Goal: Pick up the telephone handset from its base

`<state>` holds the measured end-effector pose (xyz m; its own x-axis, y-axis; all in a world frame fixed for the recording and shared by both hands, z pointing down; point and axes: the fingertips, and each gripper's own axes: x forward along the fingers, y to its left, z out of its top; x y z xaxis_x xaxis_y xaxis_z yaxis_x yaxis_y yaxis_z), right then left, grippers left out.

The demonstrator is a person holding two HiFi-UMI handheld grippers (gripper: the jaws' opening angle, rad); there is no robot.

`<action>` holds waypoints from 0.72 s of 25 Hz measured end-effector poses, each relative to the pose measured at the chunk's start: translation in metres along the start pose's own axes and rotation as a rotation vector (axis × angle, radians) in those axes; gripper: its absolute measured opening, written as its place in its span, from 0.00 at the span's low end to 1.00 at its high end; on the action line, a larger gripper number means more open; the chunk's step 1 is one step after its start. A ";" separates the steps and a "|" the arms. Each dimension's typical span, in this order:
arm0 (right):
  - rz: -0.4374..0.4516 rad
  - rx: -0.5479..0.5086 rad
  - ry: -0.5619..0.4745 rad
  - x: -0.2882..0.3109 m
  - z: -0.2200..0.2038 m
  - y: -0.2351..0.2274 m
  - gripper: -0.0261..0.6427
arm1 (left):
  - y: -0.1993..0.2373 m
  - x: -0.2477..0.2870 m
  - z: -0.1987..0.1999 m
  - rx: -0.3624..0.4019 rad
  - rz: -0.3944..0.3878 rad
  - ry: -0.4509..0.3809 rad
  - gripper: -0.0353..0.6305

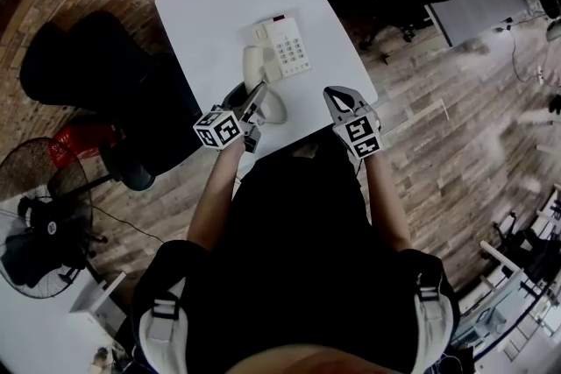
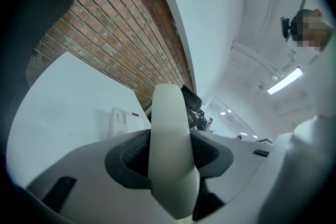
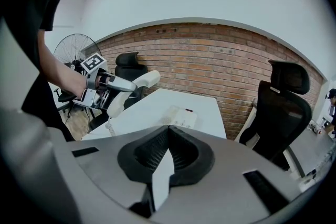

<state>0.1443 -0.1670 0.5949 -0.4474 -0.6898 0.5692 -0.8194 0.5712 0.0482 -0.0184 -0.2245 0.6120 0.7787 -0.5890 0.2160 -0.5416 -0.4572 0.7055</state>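
One cream handset is clamped between the left gripper's jaws. Its long axis crosses them, far end tilted upward, lifted off the base just ahead. Right gripper hovers alongside, jaws together, empty.

Open tabletop surrounds the phone base; a black chair stands close at one edge.

- White table, bare along its near edge.
- Black office chair left of table; a second on the right.
- Floor fan, beside the nearer chair.
- Brick wall behind.
- Wooden floor.
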 end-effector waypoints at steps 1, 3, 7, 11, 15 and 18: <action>-0.004 0.002 -0.001 0.000 0.000 0.002 0.03 | -0.001 -0.001 0.001 0.000 -0.007 0.002 0.38; -0.011 0.005 -0.002 -0.001 0.000 0.005 0.03 | -0.001 -0.004 0.001 -0.001 -0.019 0.005 0.38; -0.028 0.007 0.002 -0.005 -0.002 0.006 0.03 | -0.003 -0.006 -0.001 -0.005 -0.040 0.011 0.38; -0.041 0.016 0.006 -0.009 -0.006 0.007 0.03 | -0.007 -0.008 -0.004 -0.007 -0.058 0.020 0.38; -0.051 0.030 0.007 -0.010 -0.011 0.010 0.03 | -0.009 -0.012 -0.007 -0.006 -0.081 0.034 0.38; -0.055 0.033 0.007 -0.011 -0.011 0.012 0.03 | -0.010 -0.013 -0.007 -0.006 -0.087 0.038 0.38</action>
<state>0.1436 -0.1477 0.5981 -0.3984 -0.7167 0.5724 -0.8544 0.5169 0.0524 -0.0211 -0.2071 0.6066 0.8340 -0.5218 0.1793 -0.4699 -0.5014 0.7265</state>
